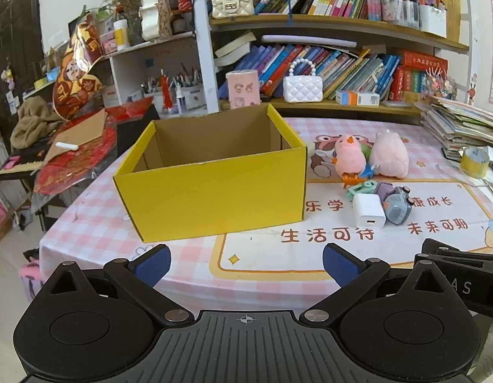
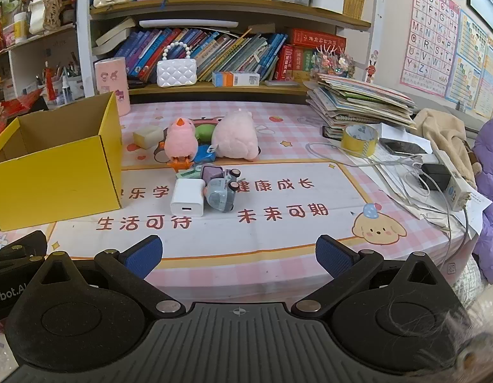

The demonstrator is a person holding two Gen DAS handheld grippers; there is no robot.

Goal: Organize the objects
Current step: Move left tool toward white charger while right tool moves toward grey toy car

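An open yellow cardboard box stands on the pink checked tablecloth, its inside empty as far as it shows; it also shows at the left of the right wrist view. To its right lies a pile: a pink chick plush, a pink round plush, a white charger, a grey toy car, a cream block. The charger and car also show in the left wrist view. My left gripper is open and empty, before the box. My right gripper is open and empty, before the pile.
A bookshelf with books and white handbags runs along the back. A stack of books, a yellow tape roll, a power strip and cables lie at the right. The table's left edge drops to cluttered furniture.
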